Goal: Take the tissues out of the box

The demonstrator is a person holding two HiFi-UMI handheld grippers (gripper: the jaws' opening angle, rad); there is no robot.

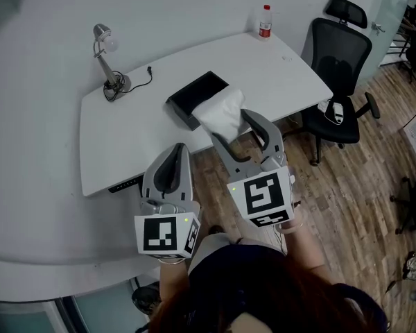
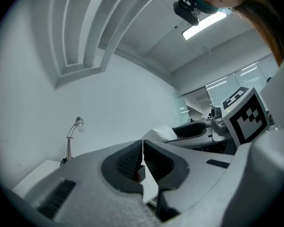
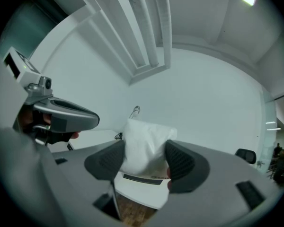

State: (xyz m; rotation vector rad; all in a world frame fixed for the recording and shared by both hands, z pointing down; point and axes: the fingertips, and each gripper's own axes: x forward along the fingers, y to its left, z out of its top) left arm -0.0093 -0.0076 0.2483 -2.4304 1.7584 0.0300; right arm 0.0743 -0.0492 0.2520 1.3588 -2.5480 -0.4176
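A black tissue box (image 1: 193, 96) lies open near the middle of the white table (image 1: 125, 141). A white pack of tissues (image 1: 220, 115) hangs just in front of the box, above its near end, with my right gripper (image 1: 231, 126) shut on it. In the right gripper view the pack (image 3: 146, 143) fills the gap between the two ribbed pads (image 3: 179, 162). My left gripper (image 1: 178, 151) is shut with nothing in it and is held over the table's front edge, left of the right one. Its jaws (image 2: 142, 150) meet in the left gripper view, where the pack (image 2: 160, 132) shows beyond.
A desk lamp (image 1: 105, 55) with a cable stands at the table's back left. A water bottle (image 1: 265, 21) stands at the far right corner. A black office chair (image 1: 336, 57) is to the right of the table on the wooden floor (image 1: 353, 207).
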